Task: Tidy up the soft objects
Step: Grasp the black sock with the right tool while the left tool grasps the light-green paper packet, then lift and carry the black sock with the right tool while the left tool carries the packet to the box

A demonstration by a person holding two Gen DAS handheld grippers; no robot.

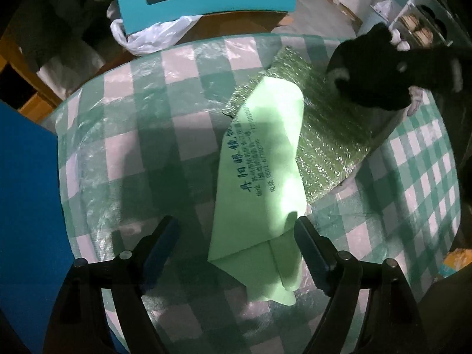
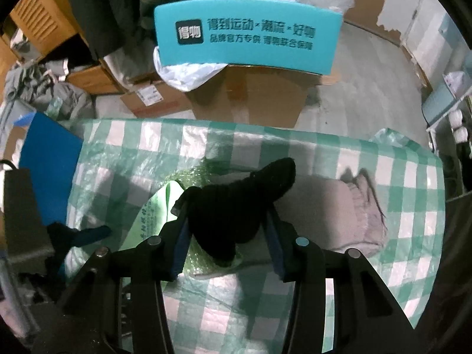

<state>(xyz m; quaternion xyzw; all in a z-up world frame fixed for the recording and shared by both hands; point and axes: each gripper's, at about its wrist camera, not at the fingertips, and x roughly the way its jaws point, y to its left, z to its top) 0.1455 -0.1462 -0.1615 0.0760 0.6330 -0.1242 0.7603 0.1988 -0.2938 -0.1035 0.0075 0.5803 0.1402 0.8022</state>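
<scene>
Black knit sock held over the checked bench

We see the fuzzy black sock (image 2: 236, 206) clamped between the right gripper (image 2: 227, 236) fingers, hanging above a sheet of green bubble wrap (image 1: 327, 129). A smooth pale-green printed bag (image 1: 262, 177), folded flat, overlaps the wrap. Our left gripper (image 1: 236, 253) fingers stand apart over the bag's near end. A crumpled grey cloth (image 2: 354, 215) lies beside them on the green-and-white checked bench (image 1: 132, 135).

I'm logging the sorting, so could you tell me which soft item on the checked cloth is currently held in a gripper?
The black knitted fabric piece, between the right gripper fingers. The light green printed foam sheet, green bubble wrap and grey-pink cloth lie free.
</scene>
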